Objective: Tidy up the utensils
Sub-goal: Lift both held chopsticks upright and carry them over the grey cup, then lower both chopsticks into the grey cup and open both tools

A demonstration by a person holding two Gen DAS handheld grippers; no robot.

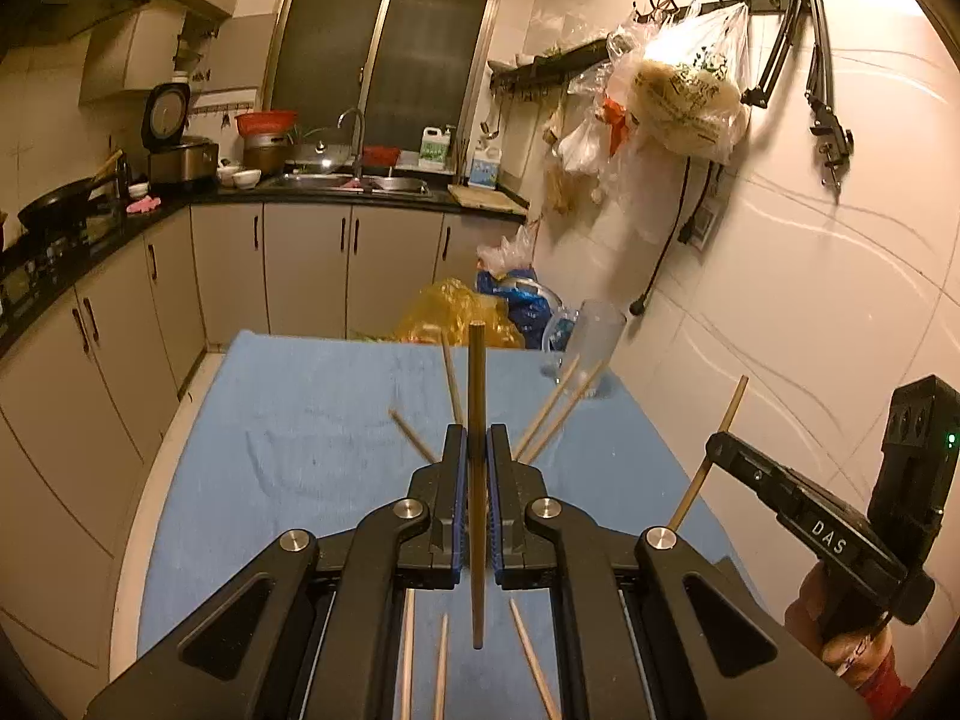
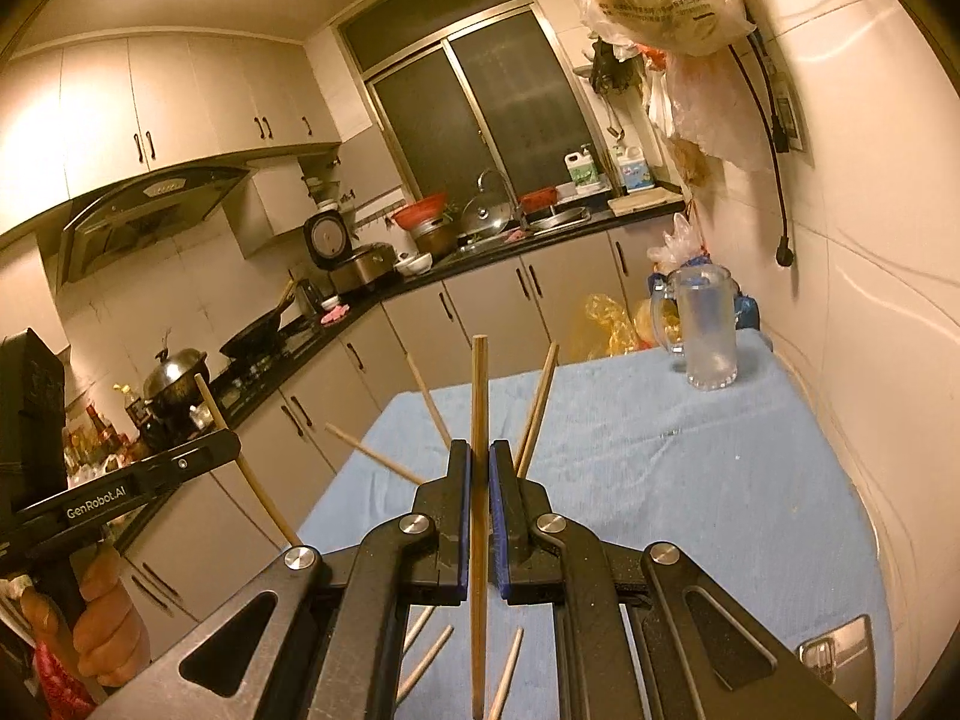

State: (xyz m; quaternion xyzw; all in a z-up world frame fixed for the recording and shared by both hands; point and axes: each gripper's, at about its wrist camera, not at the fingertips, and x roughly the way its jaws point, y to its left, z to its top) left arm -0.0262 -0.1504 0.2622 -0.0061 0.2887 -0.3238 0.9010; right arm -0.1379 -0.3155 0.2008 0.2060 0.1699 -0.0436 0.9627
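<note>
Above the blue cloth [image 1: 300,420], the left gripper [image 1: 477,450] and right gripper [image 2: 480,468] each clamp one chopstick [image 1: 477,420] upright, so the carry step seems underway, and next each likely needs lowering into the mug [image 2: 708,330].

Loose chopsticks [image 1: 543,408] partly tool-hidden

A small kitchen under warm yellowish light. White tiled walls [image 1: 810,276] stand along the table's right edge, with a black hook rail [image 1: 720,3] carrying plastic bags [image 1: 684,102]. An L-shaped dark counter [image 1: 336,192] over grey cabinets [image 1: 306,264] runs beyond the table's far edge, holding a sink [image 1: 360,183]. Above it is a dark window [image 1: 384,42]; a range hood [image 2: 150,210] hangs beneath upper cupboards [image 2: 138,108].
</note>
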